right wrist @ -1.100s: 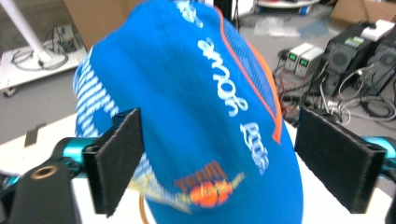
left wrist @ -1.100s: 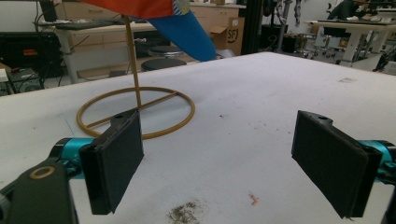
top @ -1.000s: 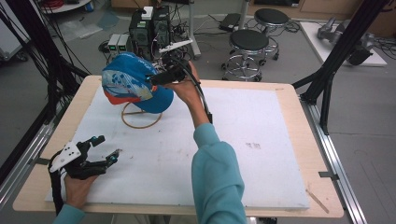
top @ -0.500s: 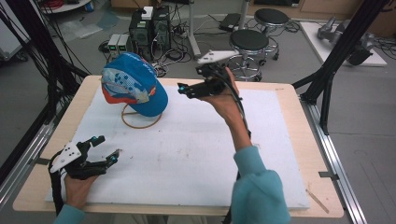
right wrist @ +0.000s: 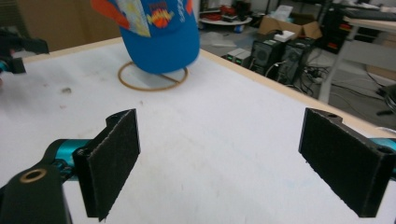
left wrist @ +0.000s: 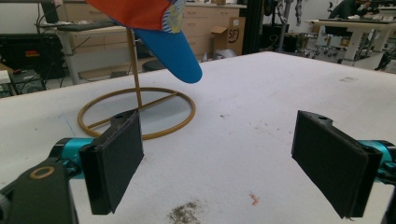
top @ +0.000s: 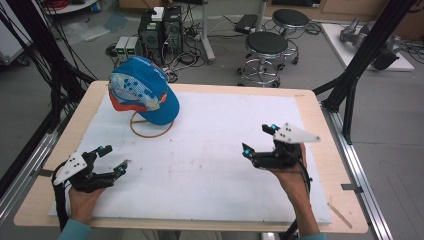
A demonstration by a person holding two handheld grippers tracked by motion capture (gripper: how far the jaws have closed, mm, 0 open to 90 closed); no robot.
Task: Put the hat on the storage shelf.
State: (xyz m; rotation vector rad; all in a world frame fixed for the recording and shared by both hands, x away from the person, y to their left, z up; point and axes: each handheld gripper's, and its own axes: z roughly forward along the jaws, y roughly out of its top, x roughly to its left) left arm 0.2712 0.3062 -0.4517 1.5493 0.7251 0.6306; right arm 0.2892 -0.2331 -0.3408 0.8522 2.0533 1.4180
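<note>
Your left gripper (top: 111, 159) sits low at the near left of the table (top: 310, 107), jaws spread wide and holding nothing; your right gripper (top: 259, 140) hovers at the near right, jaws just as wide apart and also empty. The cap (top: 142, 90) hangs on its stand (top: 150, 131) at the far left, well apart from both grippers. From your left gripper it lies ahead and a little to the right; in the left gripper view the stand's ring (left wrist: 135, 112) is just beyond the left jaw and the cap's blue brim (left wrist: 173, 51) points down toward the open table. From your right gripper it lies far ahead and off to the left, right across the white mat (top: 220, 150), with the brim (right wrist: 161, 49) hanging over the ring (right wrist: 152, 77). So your left hand is clearly the nearer one, and I judge that any reach for the cap is shorter from that side. The cap's long axis runs crown to brim, tilted downward toward the table's middle, so I'd say the brim edge is the part that faces you. Neither gripper touches the cap or the stand now.
</note>
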